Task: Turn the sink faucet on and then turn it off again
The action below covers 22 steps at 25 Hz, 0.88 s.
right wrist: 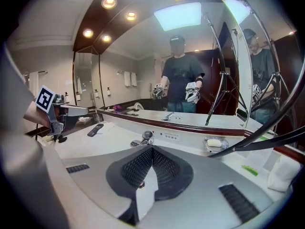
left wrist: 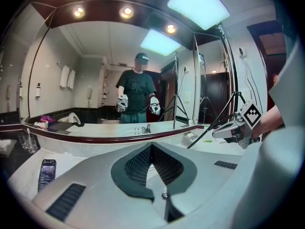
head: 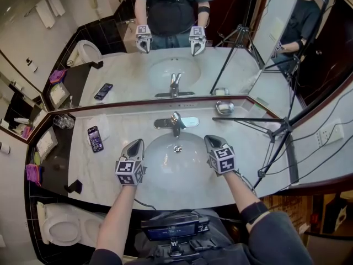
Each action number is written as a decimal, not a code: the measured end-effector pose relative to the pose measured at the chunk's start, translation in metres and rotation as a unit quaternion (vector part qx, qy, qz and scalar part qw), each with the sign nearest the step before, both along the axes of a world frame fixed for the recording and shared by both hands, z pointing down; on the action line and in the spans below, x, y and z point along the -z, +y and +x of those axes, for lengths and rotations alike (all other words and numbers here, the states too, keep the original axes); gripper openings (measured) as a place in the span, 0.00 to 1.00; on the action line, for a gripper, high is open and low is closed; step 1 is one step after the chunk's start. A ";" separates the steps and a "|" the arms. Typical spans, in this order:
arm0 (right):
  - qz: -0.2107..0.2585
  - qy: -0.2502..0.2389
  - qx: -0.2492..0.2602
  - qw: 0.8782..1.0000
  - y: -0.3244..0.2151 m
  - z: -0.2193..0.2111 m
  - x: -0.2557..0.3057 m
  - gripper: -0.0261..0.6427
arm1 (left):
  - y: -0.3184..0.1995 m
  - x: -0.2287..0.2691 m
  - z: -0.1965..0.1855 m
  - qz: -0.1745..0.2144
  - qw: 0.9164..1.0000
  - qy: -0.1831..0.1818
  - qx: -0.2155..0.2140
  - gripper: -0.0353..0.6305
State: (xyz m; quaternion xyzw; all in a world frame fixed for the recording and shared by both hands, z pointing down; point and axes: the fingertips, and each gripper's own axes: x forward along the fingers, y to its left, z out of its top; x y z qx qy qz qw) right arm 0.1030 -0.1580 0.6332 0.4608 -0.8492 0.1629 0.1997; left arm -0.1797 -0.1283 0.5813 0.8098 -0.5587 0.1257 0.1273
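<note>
A pale marble bench [head: 105, 173] runs left to right under a wide wall mirror [head: 71, 21] edged in dark red wood. A soap dish [head: 224, 107] sits far right on the bench; a phone [head: 95, 138] and drinking glasses [head: 63, 121] are at its left. A black tripod [head: 276, 130] stands at the right end, near a wall socket [head: 331, 131]. A white toilet [head: 60, 228] is at the near left. Round spotlights [left wrist: 126, 12] and a bright ceiling panel [left wrist: 198, 4] light the room, and white towels [left wrist: 66, 77] show in the mirror

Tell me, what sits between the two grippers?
In the head view, only the sink basin and its drain lie between the left gripper and right gripper.
</note>
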 end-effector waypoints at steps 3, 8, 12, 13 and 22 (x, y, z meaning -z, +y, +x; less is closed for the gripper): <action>0.000 0.007 0.004 1.000 -0.001 -0.004 -0.003 0.07 | 0.000 0.000 -0.001 0.001 1.000 -0.001 0.000 0.05; 0.005 0.029 0.014 0.999 -0.007 -0.010 -0.005 0.07 | -0.003 -0.001 -0.002 0.000 1.000 0.001 0.002 0.05; 0.015 0.058 0.021 0.998 -0.015 -0.017 -0.006 0.07 | -0.005 -0.003 -0.005 -0.003 1.000 0.003 0.007 0.05; 0.017 0.068 0.024 0.997 -0.016 -0.020 -0.003 0.07 | -0.006 -0.003 -0.006 -0.003 1.000 0.003 0.008 0.05; 0.095 0.221 0.127 0.962 -0.030 -0.059 -0.022 0.14 | -0.013 -0.002 -0.013 -0.002 1.000 0.003 0.013 0.05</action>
